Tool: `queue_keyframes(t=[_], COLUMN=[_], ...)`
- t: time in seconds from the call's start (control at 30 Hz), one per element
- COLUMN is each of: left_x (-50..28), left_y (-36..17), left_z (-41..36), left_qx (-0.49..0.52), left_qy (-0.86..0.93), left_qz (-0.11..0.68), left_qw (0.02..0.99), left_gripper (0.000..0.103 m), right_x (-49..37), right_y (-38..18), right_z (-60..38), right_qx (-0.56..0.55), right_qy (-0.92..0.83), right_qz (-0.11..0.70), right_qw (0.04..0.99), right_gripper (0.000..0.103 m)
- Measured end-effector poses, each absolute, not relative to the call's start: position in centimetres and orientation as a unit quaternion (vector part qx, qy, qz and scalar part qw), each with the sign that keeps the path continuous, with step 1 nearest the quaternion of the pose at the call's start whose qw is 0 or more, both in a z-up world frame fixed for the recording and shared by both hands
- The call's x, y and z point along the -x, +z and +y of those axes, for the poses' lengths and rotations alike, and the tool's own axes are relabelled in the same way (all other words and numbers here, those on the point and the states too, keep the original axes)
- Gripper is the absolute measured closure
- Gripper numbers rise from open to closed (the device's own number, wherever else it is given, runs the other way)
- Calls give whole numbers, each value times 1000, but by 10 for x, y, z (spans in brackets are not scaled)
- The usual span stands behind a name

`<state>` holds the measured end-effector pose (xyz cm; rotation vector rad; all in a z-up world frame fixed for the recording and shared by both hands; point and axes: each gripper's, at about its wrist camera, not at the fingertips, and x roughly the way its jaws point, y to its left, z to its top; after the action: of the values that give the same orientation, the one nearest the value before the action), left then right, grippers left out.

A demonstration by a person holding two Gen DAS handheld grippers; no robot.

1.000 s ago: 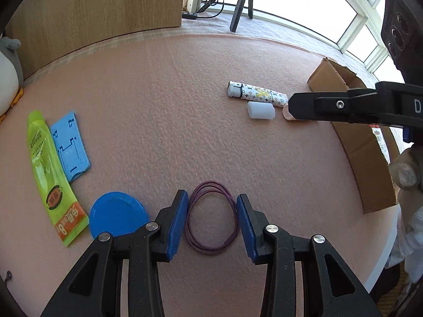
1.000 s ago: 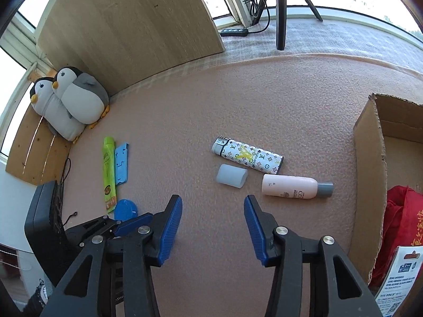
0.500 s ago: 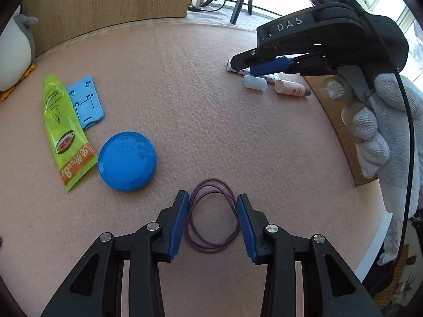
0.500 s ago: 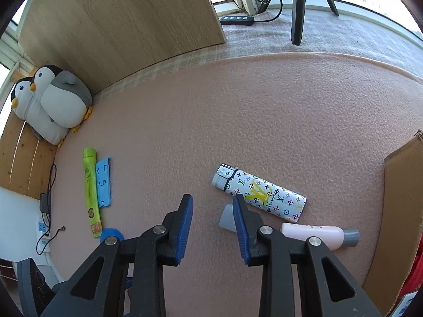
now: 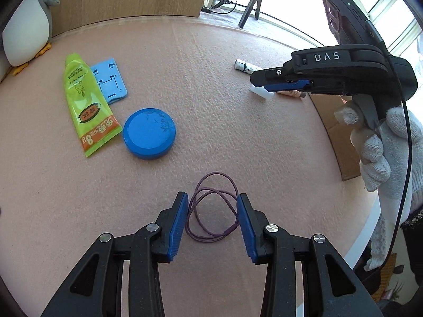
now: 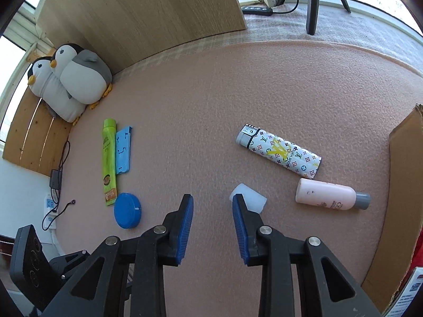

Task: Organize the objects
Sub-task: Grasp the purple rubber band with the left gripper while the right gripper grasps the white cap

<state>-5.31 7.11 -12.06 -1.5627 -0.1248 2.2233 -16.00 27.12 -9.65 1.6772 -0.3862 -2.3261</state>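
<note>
The left tongs (image 5: pixel 212 222) stand wide apart on the pink felt worktop (image 5: pixel 211 105), with the looped purple elastic cord (image 5: pixel 212 208) lying flat between the blue pads, touching neither clearly. The right tongs (image 6: pixel 212 219) are also spread; the small translucent white cap (image 6: pixel 251 198) lies just beyond the right-hand pad, outside the gap, near the pink plastic bottle (image 6: pixel 327 194).
</note>
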Motion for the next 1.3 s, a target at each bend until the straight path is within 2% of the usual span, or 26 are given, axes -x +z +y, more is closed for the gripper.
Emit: queue_keyframes(t=[0.2,0.43,0.7,0.8,0.87,1.0,1.03,1.3], left_x=[48,45,42,42,41,45,46,43], left_y=[-110,-118,-130,-132,-132,-133,-133,-129], left_z=[60,61,74,83,85,83,80,73], left_qx=[557,563,573,569,566,562,563,554], left_qy=[804,802,796,799,802,807,807,815], left_qz=[-52,-40,-12,11,18,18,12,-14], left_qw=[203,194,198,195,192,179,177,167], left_gripper=[62,53,48,50,60,95,100,101], right_x=[172,177,175,173,172,169,168,156], right_y=[-103,-119,-123,-123,-123,-122,-122,-113], right_z=[277,248,235,235,237,239,238,239], right_qx=[-576,-597,-592,-589,-587,-584,-583,-576], right_qy=[-802,-797,-801,-803,-804,-807,-807,-813], right_qz=[-124,-26,34,46,44,42,42,19], right_qw=[101,95,85,81,79,79,78,86], right_gripper=[75,67,68,73,76,79,80,85])
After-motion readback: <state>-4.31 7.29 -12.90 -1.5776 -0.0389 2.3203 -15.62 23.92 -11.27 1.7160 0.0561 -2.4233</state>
